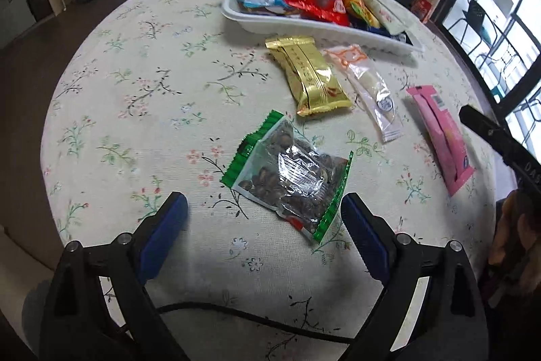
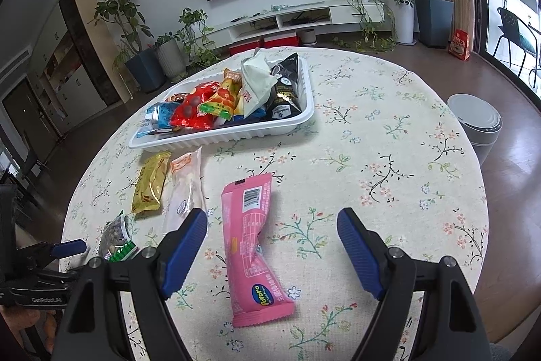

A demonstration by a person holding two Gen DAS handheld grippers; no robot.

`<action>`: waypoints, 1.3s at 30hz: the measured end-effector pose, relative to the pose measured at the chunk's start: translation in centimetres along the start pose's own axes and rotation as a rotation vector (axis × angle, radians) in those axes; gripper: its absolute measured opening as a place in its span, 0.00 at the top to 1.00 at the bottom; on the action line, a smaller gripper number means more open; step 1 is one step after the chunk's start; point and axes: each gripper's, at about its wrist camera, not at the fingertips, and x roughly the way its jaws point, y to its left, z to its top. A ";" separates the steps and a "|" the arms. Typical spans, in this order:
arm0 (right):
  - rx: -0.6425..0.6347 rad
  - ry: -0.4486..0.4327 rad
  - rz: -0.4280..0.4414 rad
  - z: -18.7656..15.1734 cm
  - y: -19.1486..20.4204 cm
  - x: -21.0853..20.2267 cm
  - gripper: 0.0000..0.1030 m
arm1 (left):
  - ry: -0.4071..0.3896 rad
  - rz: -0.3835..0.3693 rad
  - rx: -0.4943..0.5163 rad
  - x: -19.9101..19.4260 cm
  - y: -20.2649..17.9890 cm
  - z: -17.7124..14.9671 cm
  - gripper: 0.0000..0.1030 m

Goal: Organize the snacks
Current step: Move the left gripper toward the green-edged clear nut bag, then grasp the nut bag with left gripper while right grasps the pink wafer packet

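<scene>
While our left gripper [image 1: 263,208] hovers wide over the clear green-edged nut packet [image 1: 287,178], our right gripper [image 2: 272,225] gapes above the pink wrapper [image 2: 252,246] on the desk [image 2: 389,141], near the white tray [image 2: 219,134].

A round floral-clothed table [image 2: 389,131] carries a white tray [image 2: 236,134] and four loose packets — green [image 1: 287,178], gold [image 1: 309,78], seemingly clear [image 1: 370,90], pink [image 2: 252,246].
</scene>
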 end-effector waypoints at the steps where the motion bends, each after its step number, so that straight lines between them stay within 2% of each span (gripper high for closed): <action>1: 0.000 -0.001 -0.001 0.0 0.1 0.0 0.21 | -0.007 0.007 -0.010 -0.1 -0.1 0.2 0.11; 6: -0.006 0.001 0.001 0.0 0.1 0.0 0.21 | -0.007 -0.018 -0.109 0.2 -1.0 1.2 0.10; 8: -0.003 0.001 0.003 -0.1 0.1 0.1 0.21 | 0.013 0.038 -0.110 1.1 -1.5 1.8 0.10; 9: -0.003 0.000 0.005 -0.1 0.1 0.0 0.21 | 0.022 0.031 -0.109 1.5 -1.8 2.0 0.12; 10: -0.003 0.000 0.006 -0.1 0.1 0.0 0.21 | 0.023 0.024 -0.103 1.9 -2.0 2.1 0.14; 11: -0.004 0.000 0.008 -0.1 0.1 0.0 0.21 | 0.022 0.036 -0.092 2.1 -2.3 2.1 0.21; 12: -0.004 0.001 0.010 -0.1 0.2 0.0 0.21 | 0.012 0.060 -0.069 2.2 -2.6 2.1 0.24; 16: -0.008 0.003 0.012 -0.2 0.2 0.1 0.21 | -0.004 0.066 -0.023 2.2 -2.9 2.0 0.33; 21: -0.022 -0.001 0.010 -0.2 0.4 0.1 0.21 | -0.015 0.030 0.025 1.7 -2.8 1.8 0.51; 24: -0.034 -0.001 0.009 -0.3 0.4 0.1 0.21 | -0.023 -0.014 0.044 1.4 -2.4 1.6 0.58; 32: -0.067 0.008 -0.019 -0.5 1.0 0.4 0.21 | -0.069 -0.111 0.029 0.5 -0.5 1.1 0.70; 39: -0.051 0.038 -0.031 -0.9 1.1 0.6 0.21 | -0.088 -0.154 0.019 0.0 0.7 0.3 0.70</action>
